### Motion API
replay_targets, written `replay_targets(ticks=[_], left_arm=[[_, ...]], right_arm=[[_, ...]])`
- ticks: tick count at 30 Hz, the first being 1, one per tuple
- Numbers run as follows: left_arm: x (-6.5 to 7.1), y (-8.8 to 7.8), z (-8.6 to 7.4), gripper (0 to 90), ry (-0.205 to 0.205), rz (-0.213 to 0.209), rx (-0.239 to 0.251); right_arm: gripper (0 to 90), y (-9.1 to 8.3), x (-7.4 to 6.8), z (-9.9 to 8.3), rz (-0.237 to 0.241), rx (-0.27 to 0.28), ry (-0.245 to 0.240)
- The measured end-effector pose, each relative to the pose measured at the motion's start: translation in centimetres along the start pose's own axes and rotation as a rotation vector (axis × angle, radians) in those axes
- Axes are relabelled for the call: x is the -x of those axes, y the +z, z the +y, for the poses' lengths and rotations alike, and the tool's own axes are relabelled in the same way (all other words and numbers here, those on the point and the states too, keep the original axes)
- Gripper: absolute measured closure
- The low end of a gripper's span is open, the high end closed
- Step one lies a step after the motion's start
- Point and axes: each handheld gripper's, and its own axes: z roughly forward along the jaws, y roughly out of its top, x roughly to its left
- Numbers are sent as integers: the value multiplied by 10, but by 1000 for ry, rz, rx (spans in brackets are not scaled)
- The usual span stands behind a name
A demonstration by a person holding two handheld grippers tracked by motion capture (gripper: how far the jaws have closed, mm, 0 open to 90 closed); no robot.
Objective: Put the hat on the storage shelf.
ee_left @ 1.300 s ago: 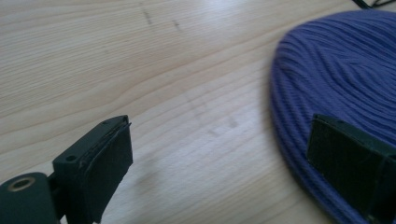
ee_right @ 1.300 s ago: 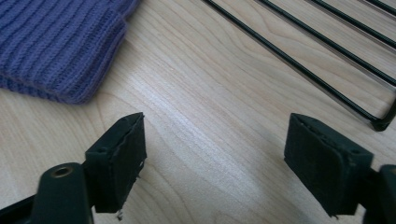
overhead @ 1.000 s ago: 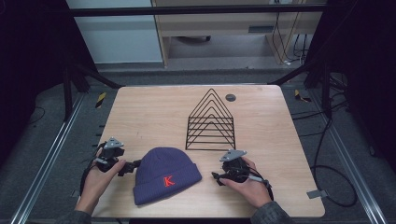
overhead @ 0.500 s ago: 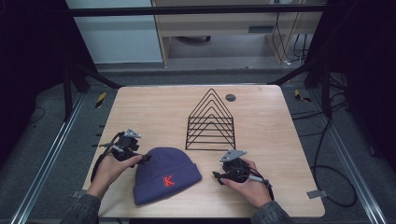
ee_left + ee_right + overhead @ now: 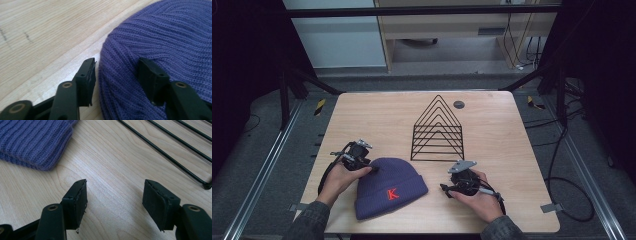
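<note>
Table (image 5: 377, 120): pale wood, under both grippers.
Rack (image 5: 438, 131): black wire, peaked, lying ahead of the right gripper and just beyond the hat; its lowest wires cross the upper right of the right gripper view (image 5: 175, 147).
Hat (image 5: 388, 186): purple knit with a red K, flat between the two grippers; its cuff lies ahead and left of the right jaws (image 5: 37, 142).
Left gripper (image 5: 117, 75): jaws apart, straddling the hat's rounded edge (image 5: 150, 45), one on the knit, one over bare wood.
Right gripper (image 5: 115, 202): jaws apart over bare wood, clear of the hat.
Disc (image 5: 458, 104): small, dark, at the far edge beyond the rack.
</note>
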Motion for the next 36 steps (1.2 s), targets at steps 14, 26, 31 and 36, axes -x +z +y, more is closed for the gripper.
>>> replay_targets(ticks=[14, 26, 31, 36], left_arm=[[4, -3, 0, 783, 14, 14, 23], [23, -40, 12, 806, -84, 86, 82], [33, -56, 23, 808, -118, 126, 114], [46, -74, 35, 810, -145, 156, 145]], right_arm=[[345, -1, 1, 0, -6, 7, 6], [328, -3, 3, -1, -19, 16, 12], [320, -3, 4, 0, -22, 15, 14], [313, -3, 4, -1, -27, 15, 13]])
